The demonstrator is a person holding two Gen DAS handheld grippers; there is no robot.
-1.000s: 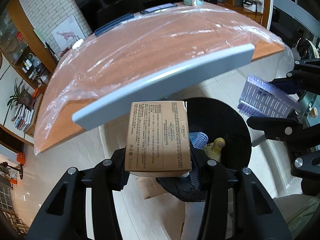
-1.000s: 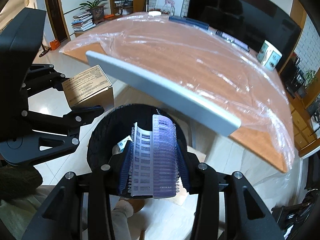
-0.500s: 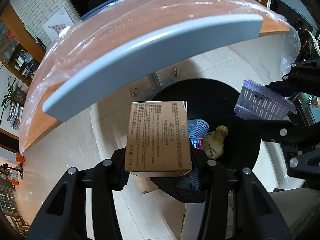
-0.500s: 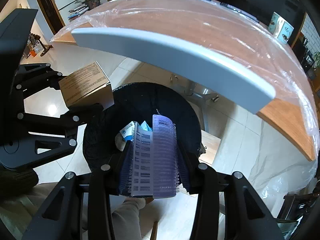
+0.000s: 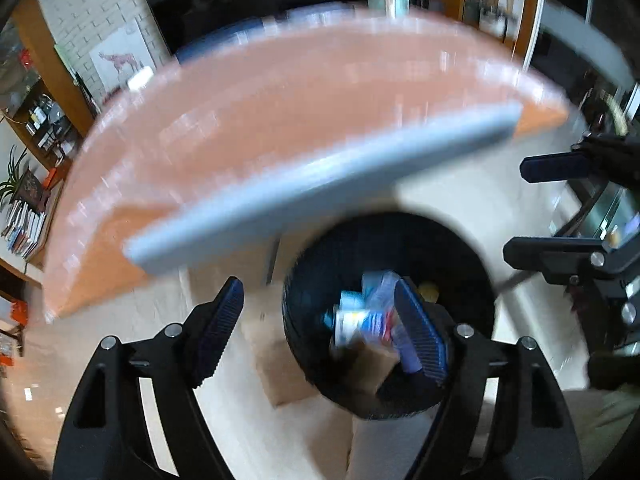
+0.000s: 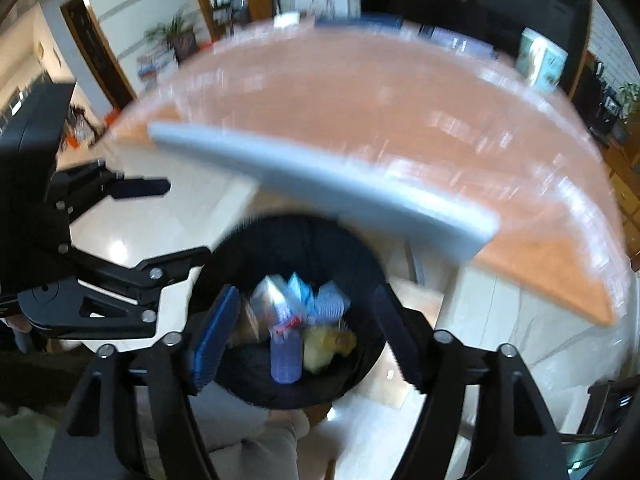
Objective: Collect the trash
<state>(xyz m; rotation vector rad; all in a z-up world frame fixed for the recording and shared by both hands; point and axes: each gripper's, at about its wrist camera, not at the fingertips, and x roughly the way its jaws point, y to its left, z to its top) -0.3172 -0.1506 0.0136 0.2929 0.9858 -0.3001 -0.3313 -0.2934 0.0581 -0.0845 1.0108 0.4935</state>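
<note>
- Both grippers hung above the black bin (image 5: 472, 264) beside the table (image 5: 280, 112), placed so that dropped trash would land inside.
- The left gripper (image 5: 320, 332) had just been opening; its jaws stood wide with nothing between them.
- The right gripper (image 6: 308, 340) had likewise just opened, empty.
- A cardboard box (image 5: 368, 364) and a purple pack (image 6: 286, 356) lay in the bin among other rubbish (both views blurred).

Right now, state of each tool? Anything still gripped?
Left tool: open, jaws just opened, nothing held; brown box lies in the black bin.
Right tool: open, jaws just opened, nothing held.
</note>
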